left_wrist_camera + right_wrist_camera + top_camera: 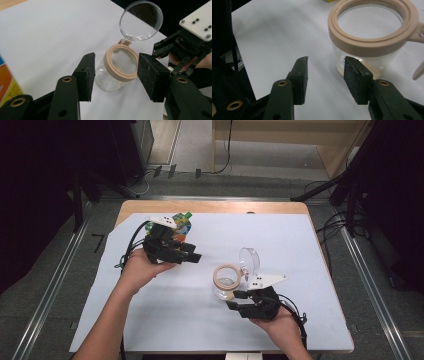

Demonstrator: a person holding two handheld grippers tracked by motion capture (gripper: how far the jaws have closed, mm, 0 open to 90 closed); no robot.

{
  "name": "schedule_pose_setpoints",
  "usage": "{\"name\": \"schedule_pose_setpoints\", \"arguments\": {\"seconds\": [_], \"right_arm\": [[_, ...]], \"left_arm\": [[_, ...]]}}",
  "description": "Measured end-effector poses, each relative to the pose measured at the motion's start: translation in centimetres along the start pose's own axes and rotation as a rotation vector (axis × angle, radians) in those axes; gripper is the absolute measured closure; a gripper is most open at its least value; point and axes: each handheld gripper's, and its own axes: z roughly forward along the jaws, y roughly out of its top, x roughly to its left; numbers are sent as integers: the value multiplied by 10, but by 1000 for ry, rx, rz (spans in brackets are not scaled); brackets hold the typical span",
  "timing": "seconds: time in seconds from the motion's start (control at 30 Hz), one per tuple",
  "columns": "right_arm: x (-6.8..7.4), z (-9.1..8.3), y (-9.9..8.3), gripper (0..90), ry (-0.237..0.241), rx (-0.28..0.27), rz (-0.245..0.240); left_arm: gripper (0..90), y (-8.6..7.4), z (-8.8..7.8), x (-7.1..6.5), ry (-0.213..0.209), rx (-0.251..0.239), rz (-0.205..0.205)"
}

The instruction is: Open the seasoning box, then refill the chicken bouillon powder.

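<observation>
With both claws apart and empty, steady the open glass jar (227,282) using right gripper (234,300), then bring left gripper (192,252) toward colourful box (181,225) at far left.

surface: wooden table (210,206) | cover: white sheet (280,255) | on sheet: open jar (227,282), colourful pack (181,225)

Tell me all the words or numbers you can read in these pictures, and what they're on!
No words or numbers can be read.
Colourful pack behind the left gripper: its bright print is too small and blurred to read.
Glass jar with its flipped-open clear lid: no label visible.
Right gripper: its white plate bears small dark dots, no writing.
</observation>
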Motion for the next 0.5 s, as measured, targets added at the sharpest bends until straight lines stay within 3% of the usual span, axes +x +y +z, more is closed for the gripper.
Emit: {"name": "schedule_pose_setpoints", "arguments": {"seconds": [0.3, 0.5], "right_arm": [[9, 11, 2, 544, 15, 26, -38], [10, 13, 2, 539, 23, 27, -39]], "left_arm": [[493, -6, -23, 12, 50, -21, -23], [484, -10, -35, 16, 87, -27, -39]]}}
